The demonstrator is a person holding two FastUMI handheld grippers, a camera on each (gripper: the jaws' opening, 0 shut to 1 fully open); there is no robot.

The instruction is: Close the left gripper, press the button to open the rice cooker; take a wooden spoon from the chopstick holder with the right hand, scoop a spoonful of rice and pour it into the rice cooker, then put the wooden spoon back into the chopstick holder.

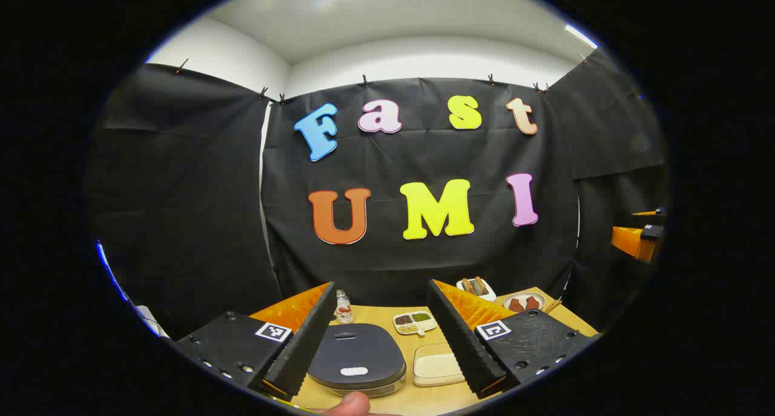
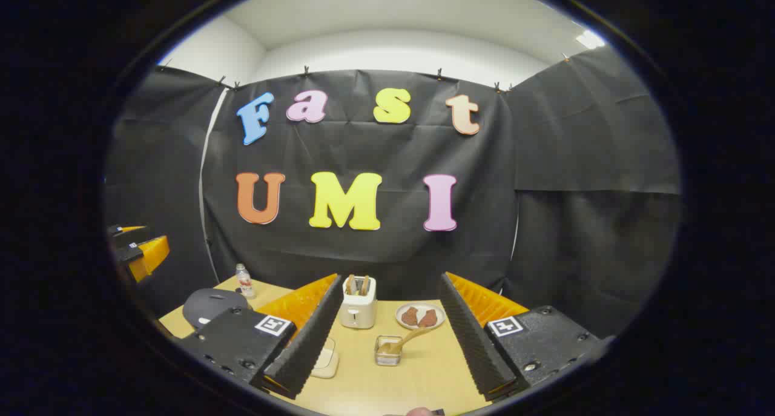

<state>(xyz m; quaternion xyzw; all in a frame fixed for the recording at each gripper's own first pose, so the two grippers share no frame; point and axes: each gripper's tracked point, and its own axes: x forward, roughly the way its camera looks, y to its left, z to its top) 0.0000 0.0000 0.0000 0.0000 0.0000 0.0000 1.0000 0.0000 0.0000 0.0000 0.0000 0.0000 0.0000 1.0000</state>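
Observation:
The rice cooker (image 1: 356, 355) is dark blue-grey with its lid down and a white button (image 1: 354, 371) at the near edge. It sits just beyond my left gripper (image 1: 381, 287), between its open, empty fingers. Beside it on the right lies a clear tray of white rice (image 1: 437, 364). In the right gripper view, a wooden spoon (image 2: 410, 338) leans in a small clear chopstick holder (image 2: 386, 350) on the table ahead. My right gripper (image 2: 390, 278) is open and empty above the table. The cooker (image 2: 212, 304) lies far left there, and the rice tray (image 2: 327, 361) peeks from behind the left finger.
On the wooden table (image 2: 424, 373) stand a white toaster (image 2: 358, 304) with toast, a plate of brown pieces (image 2: 421, 316), a small bottle (image 1: 344, 307) and a divided dish of condiments (image 1: 415, 322). A thumb (image 1: 348, 404) shows at the bottom edge. Black cloth walls the booth.

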